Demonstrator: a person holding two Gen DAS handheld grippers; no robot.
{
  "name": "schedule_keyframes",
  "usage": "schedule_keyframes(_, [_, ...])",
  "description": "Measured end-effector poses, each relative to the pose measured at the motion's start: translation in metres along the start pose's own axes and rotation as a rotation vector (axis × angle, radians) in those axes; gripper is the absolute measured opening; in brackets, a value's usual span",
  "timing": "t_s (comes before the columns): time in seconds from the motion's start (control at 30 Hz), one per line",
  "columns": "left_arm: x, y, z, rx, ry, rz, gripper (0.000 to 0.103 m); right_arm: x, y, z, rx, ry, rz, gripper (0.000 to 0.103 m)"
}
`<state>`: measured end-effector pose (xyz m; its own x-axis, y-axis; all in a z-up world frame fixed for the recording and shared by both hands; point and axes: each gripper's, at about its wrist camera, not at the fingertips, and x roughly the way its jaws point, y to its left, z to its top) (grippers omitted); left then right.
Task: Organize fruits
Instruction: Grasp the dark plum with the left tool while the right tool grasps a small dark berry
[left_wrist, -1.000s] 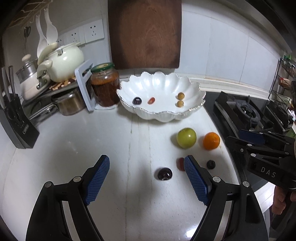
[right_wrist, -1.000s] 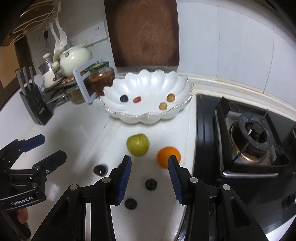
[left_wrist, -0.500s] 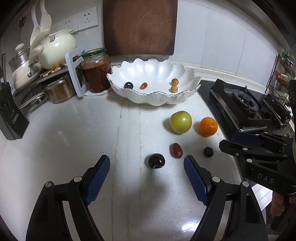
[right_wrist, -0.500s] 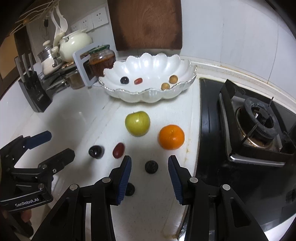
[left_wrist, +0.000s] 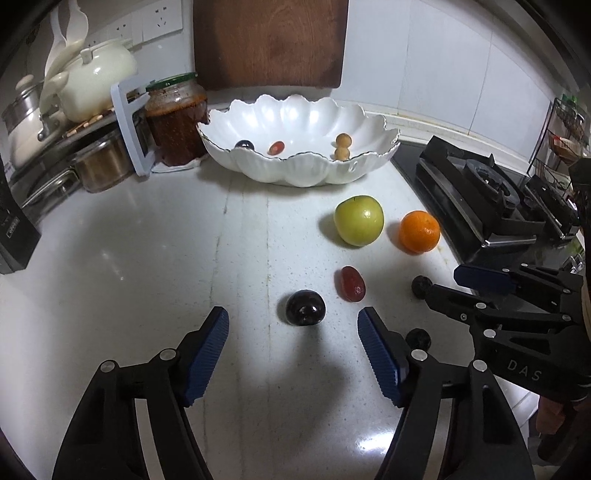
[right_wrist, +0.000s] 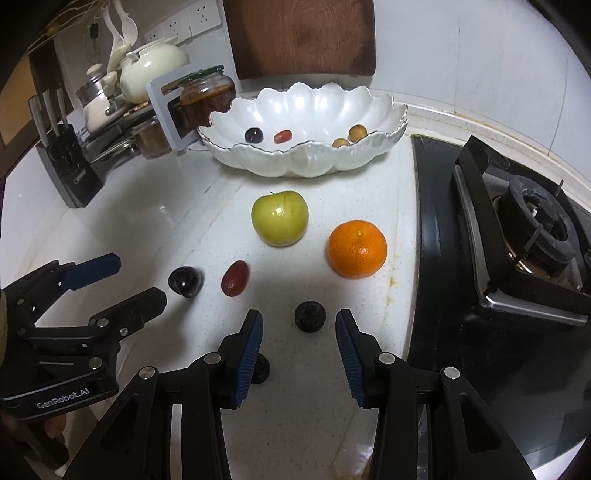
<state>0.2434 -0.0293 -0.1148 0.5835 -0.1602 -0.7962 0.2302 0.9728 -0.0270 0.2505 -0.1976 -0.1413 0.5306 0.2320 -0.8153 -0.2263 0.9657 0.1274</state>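
A white scalloped bowl (left_wrist: 299, 173) (right_wrist: 306, 162) at the back holds several small fruits. On the counter lie a green apple (left_wrist: 358, 220), an orange (left_wrist: 419, 231), a red date (left_wrist: 352, 283), a dark plum (left_wrist: 306, 312) (right_wrist: 185, 281) and two small dark fruits (right_wrist: 309, 316) (right_wrist: 260, 371). My left gripper (left_wrist: 291, 312) hovers low with the plum just at its fingertips. Its jaws are closing and the pads are not on the plum. My right gripper (right_wrist: 298, 314) stands open around one small dark fruit, apart from it.
A gas stove (right_wrist: 517, 236) borders the counter on the right. A red-filled jar (left_wrist: 177, 118), pots and a knife block (right_wrist: 70, 173) crowd the back left. A wooden board (left_wrist: 269, 40) leans on the wall behind the bowl.
Both grippers have sunk toward the counter, so the loose fruits sit closer to the fingertips. The left jaws have narrowed. The right jaws keep the same gap.
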Motion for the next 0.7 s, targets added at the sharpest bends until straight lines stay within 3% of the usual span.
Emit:
schedule_keyframes(0.47, [0.024, -0.003, 0.007, 0.01, 0.035, -0.037, 0.059, 0.014, -0.003, 0.001, 0.01, 0.015, 0.001, 0.042])
schedule_keyframes(0.7, [0.034, -0.007, 0.008, 0.014, 0.059, -0.047, 0.048, 0.018, -0.004, 0.004, 0.011, 0.023, 0.014, 0.034])
